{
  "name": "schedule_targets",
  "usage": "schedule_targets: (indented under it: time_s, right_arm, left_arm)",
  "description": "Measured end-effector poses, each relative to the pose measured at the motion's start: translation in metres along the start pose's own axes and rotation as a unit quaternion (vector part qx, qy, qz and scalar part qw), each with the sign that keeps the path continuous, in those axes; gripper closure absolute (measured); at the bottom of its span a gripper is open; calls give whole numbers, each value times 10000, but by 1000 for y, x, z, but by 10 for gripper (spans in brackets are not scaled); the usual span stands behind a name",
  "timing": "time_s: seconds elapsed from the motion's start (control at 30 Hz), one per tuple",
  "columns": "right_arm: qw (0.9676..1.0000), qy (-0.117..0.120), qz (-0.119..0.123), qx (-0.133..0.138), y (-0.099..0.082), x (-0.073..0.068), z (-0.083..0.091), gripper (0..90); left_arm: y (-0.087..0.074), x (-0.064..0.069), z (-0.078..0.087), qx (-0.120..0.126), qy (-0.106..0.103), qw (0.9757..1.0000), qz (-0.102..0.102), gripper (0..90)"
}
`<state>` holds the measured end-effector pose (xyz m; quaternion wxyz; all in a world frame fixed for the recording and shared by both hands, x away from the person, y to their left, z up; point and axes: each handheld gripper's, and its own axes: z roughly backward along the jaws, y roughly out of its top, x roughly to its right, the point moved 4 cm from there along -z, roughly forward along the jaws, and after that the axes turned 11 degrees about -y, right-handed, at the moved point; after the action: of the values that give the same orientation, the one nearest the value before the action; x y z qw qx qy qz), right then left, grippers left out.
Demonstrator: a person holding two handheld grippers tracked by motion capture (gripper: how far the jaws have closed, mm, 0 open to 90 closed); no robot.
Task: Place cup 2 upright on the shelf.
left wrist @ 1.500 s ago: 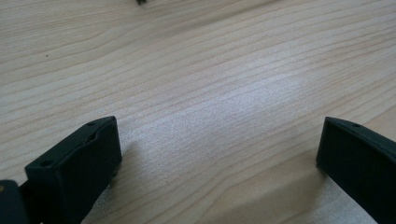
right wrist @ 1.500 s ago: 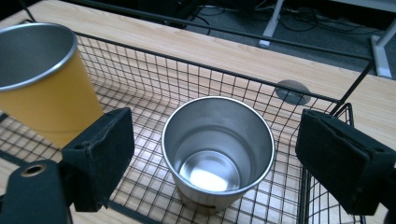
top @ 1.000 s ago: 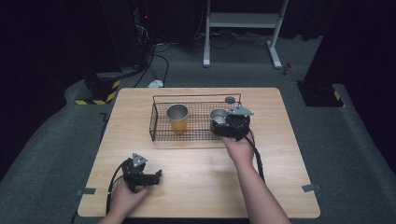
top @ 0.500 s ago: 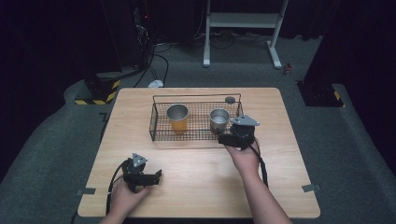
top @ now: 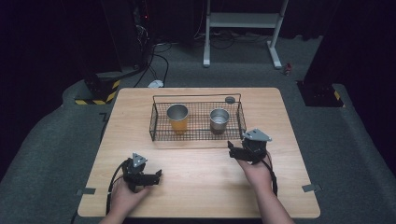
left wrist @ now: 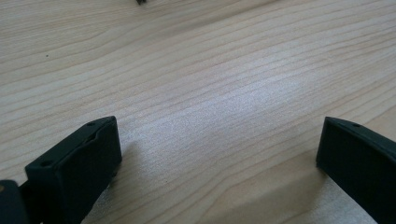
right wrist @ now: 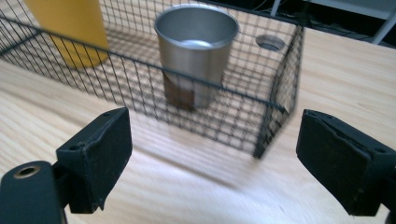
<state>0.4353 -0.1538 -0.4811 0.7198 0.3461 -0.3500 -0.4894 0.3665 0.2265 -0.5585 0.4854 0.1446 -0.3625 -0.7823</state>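
A black wire basket (top: 156,122) (right wrist: 280,98) stands at the back middle of the wooden table (top: 201,172). Inside it, upright, are an orange cup (top: 178,117) (right wrist: 70,28) with a steel rim on the left and a plain steel cup (top: 219,119) (right wrist: 196,51) on the right. My right gripper (top: 232,148) (right wrist: 212,163) is open, empty, just in front of the basket's right end. My left gripper (top: 158,176) (left wrist: 217,158) rests open on bare wood near the front left, nothing between its jaws.
A round grommet hole (top: 229,99) (right wrist: 271,43) sits in the table behind the basket. A cable trails from each gripper toward the table's front edge. Dark carpet, a white stand's legs (top: 243,21) and black-yellow tape (top: 95,98) lie beyond the table.
My right gripper has drawn back from the steel cup in the basket to the table in front of it, open and empty. The left gripper has stayed put.
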Motion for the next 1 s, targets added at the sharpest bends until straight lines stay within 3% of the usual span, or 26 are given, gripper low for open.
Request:
schedule_targets:
  time_s: [0.17, 0.4, 0.43, 0.6, 0.63, 1.0]
  right_arm:
    - [9998, 4, -83, -189, -21, 14, 5, 93]
    - [9973, -136, -224, -688, -68, 45, 11, 94]
    - [9973, -136, -224, -688, -68, 45, 11, 94]
    - [9926, -247, -433, -1110, -101, 68, 13, 98]
    - [9920, -273, -375, -1171, -105, 71, 13, 98]
    - [9901, -448, -448, -1252, -110, 76, 15, 98]
  left_arm:
    - [0, 0, 0, 0, 0, 10000, 1, 3]
    - [0, 0, 0, -1, 2, 10000, -1, 3]
    - [0, 0, 0, -1, 2, 10000, -1, 3]
    - [0, 0, 0, 0, 2, 10000, -1, 4]
    - [0, 0, 0, 0, 1, 10000, -1, 3]
    - [0, 0, -1, 30, 21, 10000, 45, 4]
